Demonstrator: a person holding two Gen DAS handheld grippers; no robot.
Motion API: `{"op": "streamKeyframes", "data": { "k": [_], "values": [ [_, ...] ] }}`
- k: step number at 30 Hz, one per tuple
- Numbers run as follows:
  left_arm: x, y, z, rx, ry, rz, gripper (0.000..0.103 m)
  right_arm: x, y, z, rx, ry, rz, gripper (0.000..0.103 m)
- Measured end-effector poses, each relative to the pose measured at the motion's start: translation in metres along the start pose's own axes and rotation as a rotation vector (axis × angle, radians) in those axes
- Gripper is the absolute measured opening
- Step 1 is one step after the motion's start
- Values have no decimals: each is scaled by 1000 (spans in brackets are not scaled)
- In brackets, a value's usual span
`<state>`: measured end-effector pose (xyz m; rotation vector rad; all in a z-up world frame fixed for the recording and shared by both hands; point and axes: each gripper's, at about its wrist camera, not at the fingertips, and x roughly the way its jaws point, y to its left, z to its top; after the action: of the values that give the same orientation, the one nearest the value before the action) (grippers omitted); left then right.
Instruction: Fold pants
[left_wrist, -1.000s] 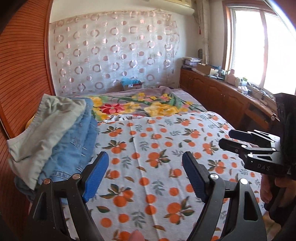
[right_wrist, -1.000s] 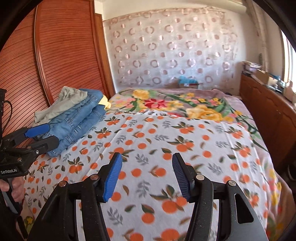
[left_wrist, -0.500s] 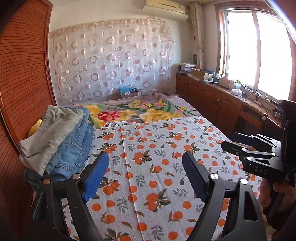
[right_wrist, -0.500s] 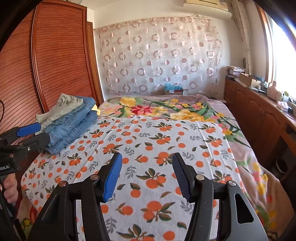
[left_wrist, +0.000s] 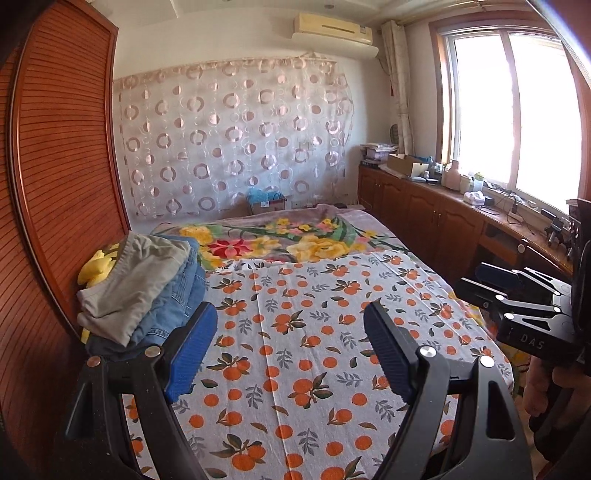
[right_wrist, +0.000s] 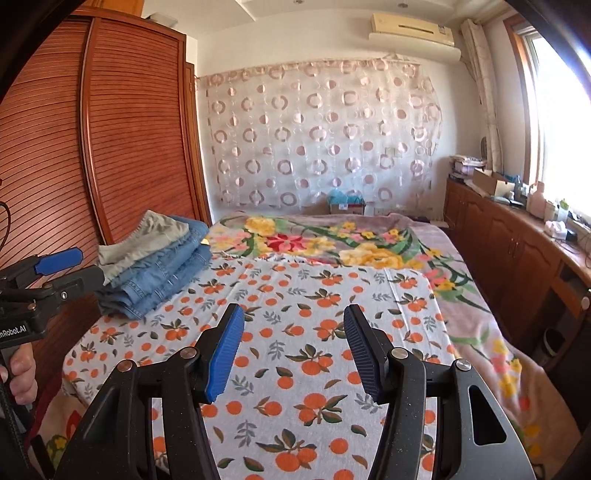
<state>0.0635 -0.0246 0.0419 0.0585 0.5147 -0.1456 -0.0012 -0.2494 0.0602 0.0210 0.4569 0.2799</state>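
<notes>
Both grippers, left (left_wrist: 290, 354) and right (right_wrist: 293, 354), hover above the bed (right_wrist: 314, 332), fingers spread and empty (folded pants (left_wrist: 147, 291) stacked at its left edge).

Bed (right_wrist: 476, 343): fills the lower centre.
Orange-print sheet (right_wrist: 314, 332): spread across its near part.
Floral blanket (right_wrist: 332, 240): beyond the sheet.
Folded pants stack (right_wrist: 159, 262): on the sheet, left-centre of frame.

Folded pants (left_wrist: 147, 291) — grey atop blue denim — stacked at bed's left edge.
</notes>
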Motion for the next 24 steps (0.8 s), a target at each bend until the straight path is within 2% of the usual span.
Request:
{"op": "streamKeyframes", "data": {
  "k": [8,13,24],
  "values": [
    [-28,4,-8,-16,-33,11,82,-2,1,-14,-1,-28,-8,58],
    [-37,6,-22,-15,-39,47,82,-8,5,-25,4,-48,-20,58],
    [-35,19,-45,-41,-25,81,82,-7,1,-47,32,-84,-48,58]
  ]
}}
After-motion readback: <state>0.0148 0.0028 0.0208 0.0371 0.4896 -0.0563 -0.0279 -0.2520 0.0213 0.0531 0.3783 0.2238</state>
